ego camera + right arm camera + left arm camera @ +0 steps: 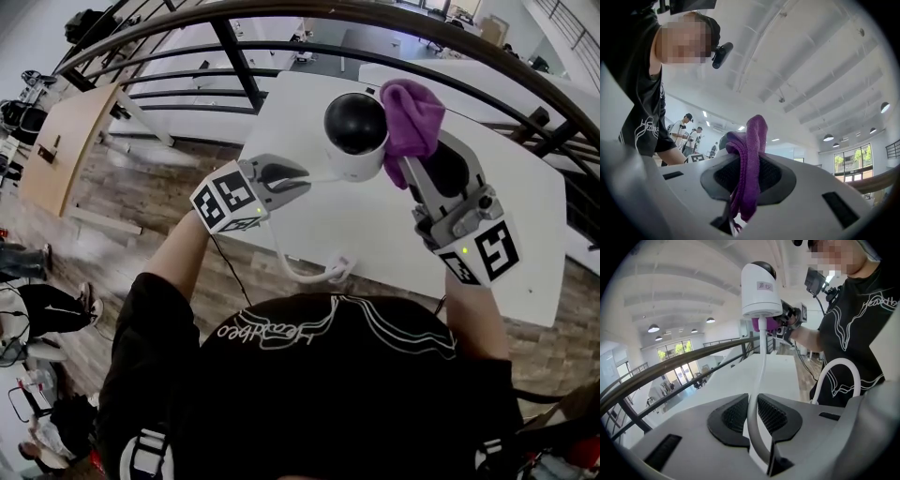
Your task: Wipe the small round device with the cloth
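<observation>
The small round device (pixel 356 136), a white body with a black dome, is raised above the white table (pixel 375 234). My left gripper (pixel 298 180) is shut on its white cable (pixel 309 272), which loops down to the table's near edge. In the left gripper view the cable (pixel 758 380) runs from between the jaws up to the device (pixel 761 289). My right gripper (pixel 422 164) is shut on a purple cloth (pixel 412 117) that lies against the device's right side. In the right gripper view the cloth (pixel 750 159) hangs bunched between the jaws.
A dark metal railing (pixel 244 66) curves past the table's far side, with a lower floor beyond it. A wooden tabletop (pixel 66 141) lies down at the left. Wood flooring runs along the table's near edge. Other people (pixel 686 126) stand far off in the right gripper view.
</observation>
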Motion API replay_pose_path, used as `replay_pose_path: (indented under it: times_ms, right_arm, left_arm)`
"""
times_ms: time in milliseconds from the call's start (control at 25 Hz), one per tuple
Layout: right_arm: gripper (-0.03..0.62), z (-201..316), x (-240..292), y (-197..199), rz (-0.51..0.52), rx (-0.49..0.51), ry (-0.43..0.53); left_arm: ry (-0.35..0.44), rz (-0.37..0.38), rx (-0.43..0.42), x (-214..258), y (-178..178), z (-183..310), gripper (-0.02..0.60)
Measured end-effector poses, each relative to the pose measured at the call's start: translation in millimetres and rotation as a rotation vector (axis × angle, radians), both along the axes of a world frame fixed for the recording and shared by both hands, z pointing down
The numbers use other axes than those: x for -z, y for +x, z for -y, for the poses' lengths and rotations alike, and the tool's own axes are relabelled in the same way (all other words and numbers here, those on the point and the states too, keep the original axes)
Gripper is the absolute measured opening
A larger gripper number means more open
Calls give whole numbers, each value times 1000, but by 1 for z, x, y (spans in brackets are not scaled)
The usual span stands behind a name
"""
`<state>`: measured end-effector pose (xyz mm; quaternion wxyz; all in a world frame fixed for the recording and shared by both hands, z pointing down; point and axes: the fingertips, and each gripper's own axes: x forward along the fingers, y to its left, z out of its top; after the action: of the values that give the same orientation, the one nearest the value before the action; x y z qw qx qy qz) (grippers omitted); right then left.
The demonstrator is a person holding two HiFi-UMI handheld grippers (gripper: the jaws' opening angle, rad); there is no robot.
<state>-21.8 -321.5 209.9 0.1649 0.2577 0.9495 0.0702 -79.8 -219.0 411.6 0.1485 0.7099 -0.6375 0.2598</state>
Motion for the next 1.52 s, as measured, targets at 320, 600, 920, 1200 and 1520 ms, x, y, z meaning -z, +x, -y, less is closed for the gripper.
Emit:
replay_pose_path:
  times_ms: [320,600,920,1200,1520]
  right_arm:
    - [66,-12,-4,16,35,38,51]
    - [66,-28,-17,28,67,41,203]
    - [66,-44,-42,42,85,53,376]
    - [66,-56,-73,47,21,90,431]
    - [66,-59,-110,43,-122,108,494]
  left_arm:
    - [1,-5,12,-2,1,-1,64]
    - [5,-18,18,-1,-1,-1,66]
    - [-1,-19,8,-1,-1,1,66]
    - [5,-38,13,-1,2,-8,66]
    - [21,-43,-14,2,-1,2,64]
